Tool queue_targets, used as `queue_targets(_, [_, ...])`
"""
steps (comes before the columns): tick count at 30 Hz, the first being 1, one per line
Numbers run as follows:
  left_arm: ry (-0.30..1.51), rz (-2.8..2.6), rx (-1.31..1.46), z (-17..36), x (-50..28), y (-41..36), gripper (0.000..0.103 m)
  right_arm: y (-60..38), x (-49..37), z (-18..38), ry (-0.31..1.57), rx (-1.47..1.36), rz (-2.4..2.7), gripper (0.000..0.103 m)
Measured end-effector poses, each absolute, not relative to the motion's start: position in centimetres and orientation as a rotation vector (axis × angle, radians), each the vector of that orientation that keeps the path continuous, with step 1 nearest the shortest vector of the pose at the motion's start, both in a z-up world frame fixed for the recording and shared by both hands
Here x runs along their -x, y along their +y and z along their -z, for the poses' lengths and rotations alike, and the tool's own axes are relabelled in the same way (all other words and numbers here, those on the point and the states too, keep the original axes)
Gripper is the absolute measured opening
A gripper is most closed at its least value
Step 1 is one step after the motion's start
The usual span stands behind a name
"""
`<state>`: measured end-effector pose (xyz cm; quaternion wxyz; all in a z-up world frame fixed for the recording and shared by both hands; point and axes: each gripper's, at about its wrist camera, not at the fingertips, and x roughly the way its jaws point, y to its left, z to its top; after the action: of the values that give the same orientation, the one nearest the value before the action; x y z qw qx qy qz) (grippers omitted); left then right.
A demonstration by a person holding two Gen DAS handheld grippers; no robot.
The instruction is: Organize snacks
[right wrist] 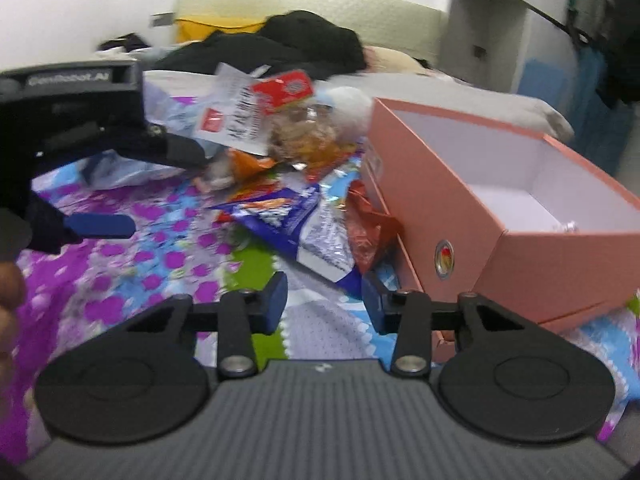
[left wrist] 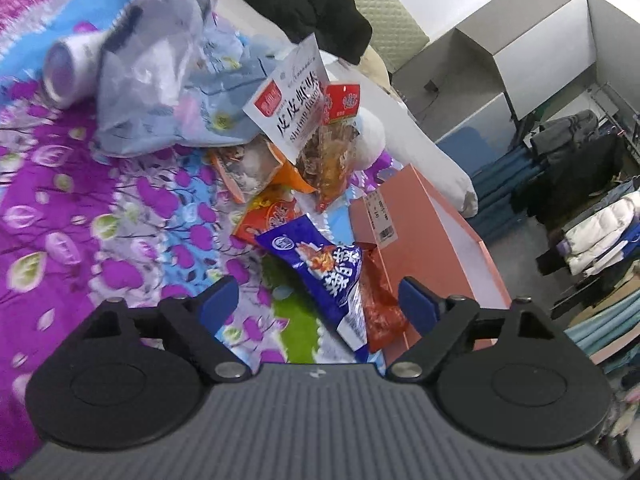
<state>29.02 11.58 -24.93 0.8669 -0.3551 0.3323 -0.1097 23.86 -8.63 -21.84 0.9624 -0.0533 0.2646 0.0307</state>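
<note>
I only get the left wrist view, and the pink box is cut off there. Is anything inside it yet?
Observer: Almost nothing. The pink box shows a bare white floor, with only a small pale scrap by one wall.
Operator: Where is the other tool?
Observer: The right tool is low over the bedspread, open and empty, just short of the blue snack packet.
Operator: Any mark on the box?
Observer: Yes, a round badge on the end facing that camera.

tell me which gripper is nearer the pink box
Right. The right gripper sits just beside the pink box. The left gripper hovers further left, past the blue snack bag.
</note>
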Motion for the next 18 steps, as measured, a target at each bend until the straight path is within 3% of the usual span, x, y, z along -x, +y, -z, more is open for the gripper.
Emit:
queue_targets(8, [0.767, 0.32, 0.763, 27.7, -33.2, 10.1, 0.07, -8.0, -27.2, 23.8, 0.568, 0.031, 0.048, 0.042])
queue_targets(13, [0.777, 0.37, 0.762, 28.2, -34.5, 9.5, 0.069, -8.4, -28.3, 23.9, 0.538, 0.014, 0.126, 0.042])
queue_targets(15, [0.792, 0.366, 0.782, 28.7, -35.0, 9.3, 0.054, -8.5, -29.0, 24.2, 0.552, -0.001, 0.126, 0.042])
queue_targets(18, [0.82, 0.374, 0.801, 29.5, -35.8, 8.8, 0.051, -8.8, -29.9, 24.8, 0.554, -0.017, 0.149, 0.041])
